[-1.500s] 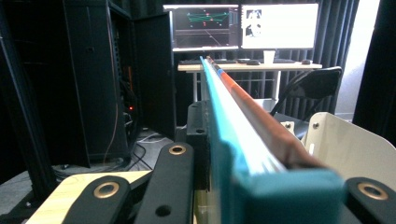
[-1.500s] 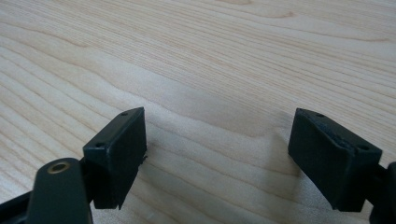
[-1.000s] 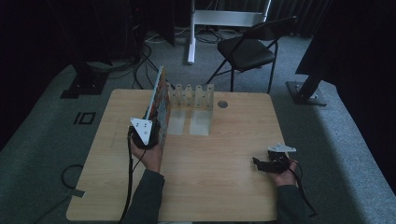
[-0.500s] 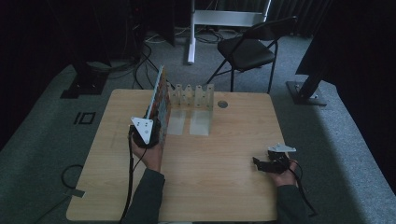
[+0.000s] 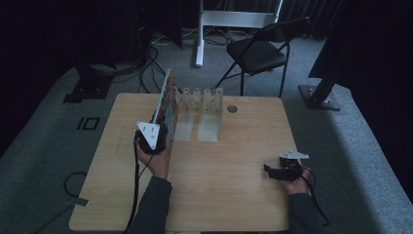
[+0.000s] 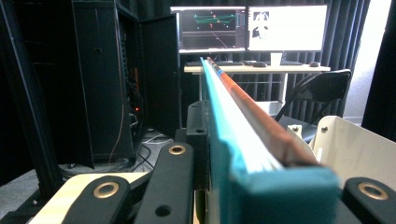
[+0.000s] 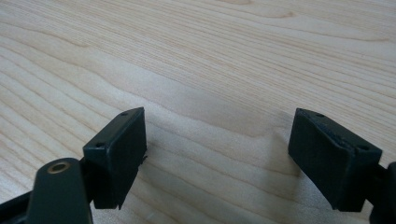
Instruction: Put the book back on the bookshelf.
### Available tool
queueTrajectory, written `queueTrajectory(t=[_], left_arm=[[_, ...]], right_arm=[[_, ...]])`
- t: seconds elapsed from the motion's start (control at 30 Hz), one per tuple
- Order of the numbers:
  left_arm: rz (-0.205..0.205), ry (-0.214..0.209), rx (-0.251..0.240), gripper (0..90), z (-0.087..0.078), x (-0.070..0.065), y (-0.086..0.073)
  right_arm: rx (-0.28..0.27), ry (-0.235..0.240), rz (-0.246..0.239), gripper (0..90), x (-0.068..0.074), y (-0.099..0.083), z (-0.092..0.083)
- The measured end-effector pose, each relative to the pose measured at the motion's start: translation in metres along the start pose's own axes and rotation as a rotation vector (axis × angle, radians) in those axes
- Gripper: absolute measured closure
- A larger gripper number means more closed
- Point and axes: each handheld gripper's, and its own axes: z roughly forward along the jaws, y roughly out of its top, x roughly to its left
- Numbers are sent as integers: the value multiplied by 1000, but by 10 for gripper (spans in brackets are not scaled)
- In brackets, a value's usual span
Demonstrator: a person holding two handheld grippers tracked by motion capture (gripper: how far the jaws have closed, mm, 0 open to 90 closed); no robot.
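On the wooden surface (image 5: 229, 161), the clear slotted rack (image 5: 199, 100) stands just beside the upright book (image 5: 165, 105). The left hand-held gripper (image 5: 155, 139) pinches its near edge; a tilt could topple it onto the rack. The right hand-held gripper (image 7: 217, 158) rests spread, empty.

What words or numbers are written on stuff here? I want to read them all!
None can be read.
The book held in the left gripper: its colourful cover is too blurred to read.
The two monitors behind the table: lines and shapes show, but any writing is too small.
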Motion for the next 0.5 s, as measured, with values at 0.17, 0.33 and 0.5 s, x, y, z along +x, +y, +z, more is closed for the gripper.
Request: queueTrajectory(t=[0.17, 0.33, 0.5], left_arm=[[-6, -1, 2, 801, 0, 1, 0], [-11, -5, 2, 801, 0, 2, 0], [-17, -7, 2, 801, 0, 3, 0]], right_arm=[[0, 0, -1, 189, 0, 0, 0], [0, 0, 0, 189, 0, 0, 0], [0, 0, 0, 189, 0, 0, 0]])
